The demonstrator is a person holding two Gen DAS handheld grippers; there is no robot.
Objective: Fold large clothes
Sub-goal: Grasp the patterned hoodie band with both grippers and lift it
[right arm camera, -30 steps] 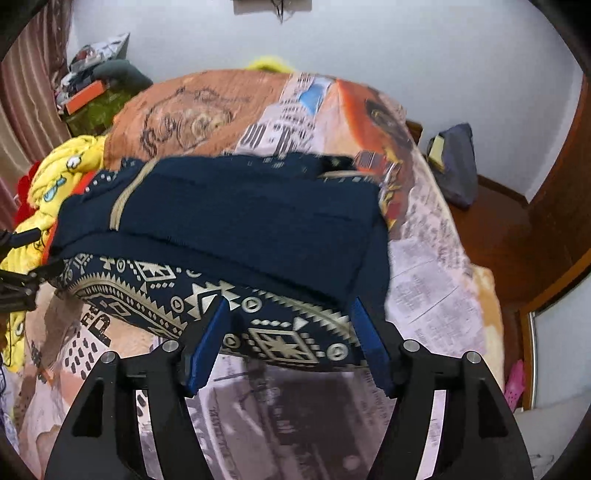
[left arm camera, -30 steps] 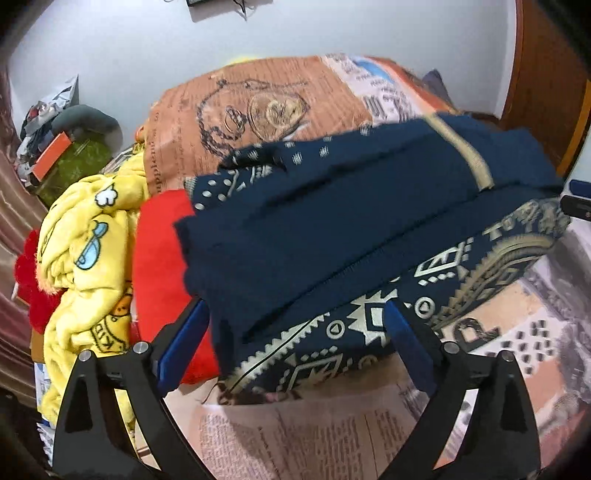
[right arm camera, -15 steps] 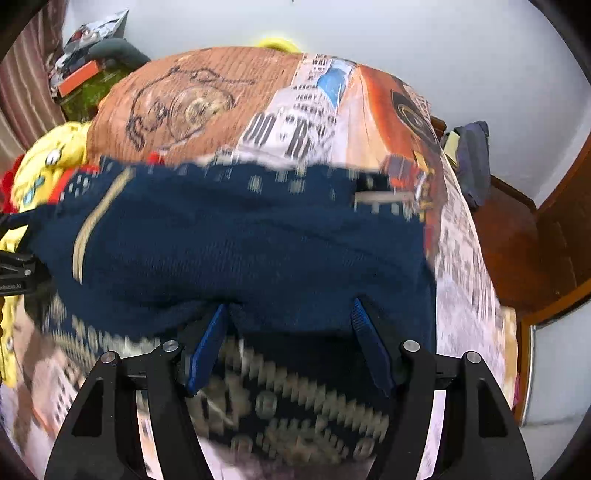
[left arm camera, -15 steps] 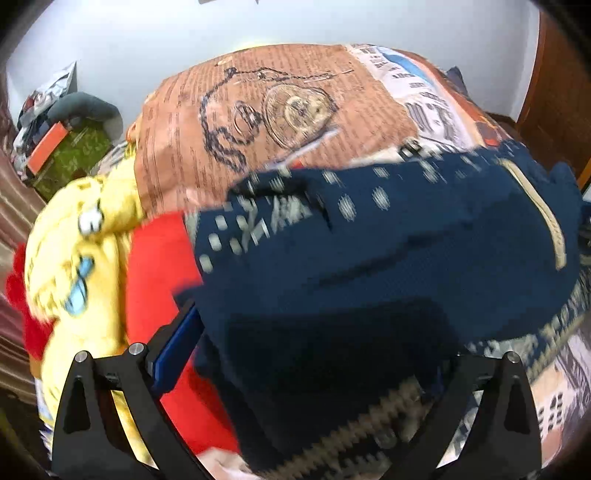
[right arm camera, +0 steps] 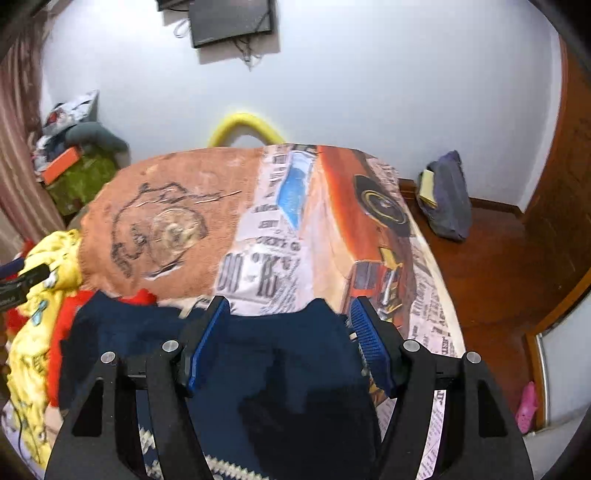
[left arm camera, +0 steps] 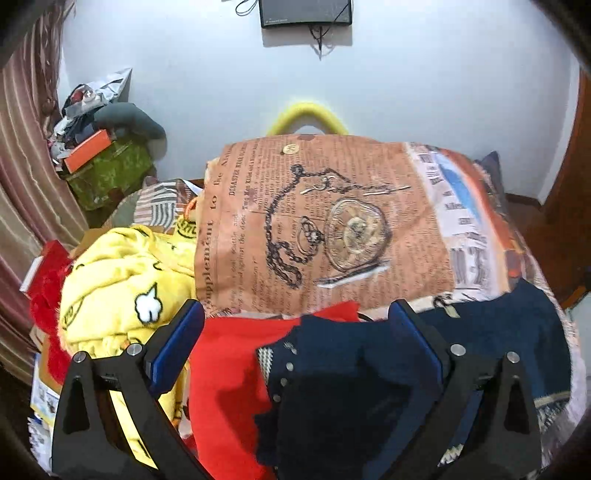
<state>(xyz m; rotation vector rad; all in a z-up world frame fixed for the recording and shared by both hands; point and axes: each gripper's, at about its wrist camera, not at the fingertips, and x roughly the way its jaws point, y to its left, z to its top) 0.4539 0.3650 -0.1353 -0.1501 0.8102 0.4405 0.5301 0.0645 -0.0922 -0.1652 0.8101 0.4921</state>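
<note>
A pale wall with a dark wall-mounted screen (left arm camera: 304, 13) backs a bed whose newspaper-print bedspread (left arm camera: 325, 221) fills the middle of both views; on its near part lies the navy patterned garment (right arm camera: 280, 369), the thing being folded, part doubled over, overlapping a red cloth (left arm camera: 225, 369) to its left, with a yellow cartoon-print blanket (left arm camera: 110, 280) heaped further left. The left hand-held gripper (left arm camera: 295, 325) stands spread, navy and red cloth lying under and between its blue pads with no visible pinch; the right hand-held gripper (right arm camera: 288, 332) is likewise spread, its pads flanking a hump of navy fabric without clearly pressing it. The risk, as I judge it, is that the loose fold slumps open, since nothing pins it; the left gripper could also snag the red cloth, which sits right at the garment's edge, and drag it into the next fold; the soft bed gives little to crease against. The left view alone shows how the red cloth and yellow blanket crowd the garment's left edge; the right view alone shows the bed's right edge, the wooden floor (right arm camera: 491, 273) with a dark bag (right arm camera: 448, 195) against the wall, and the garment's pale patterned border at the near bottom.
</note>
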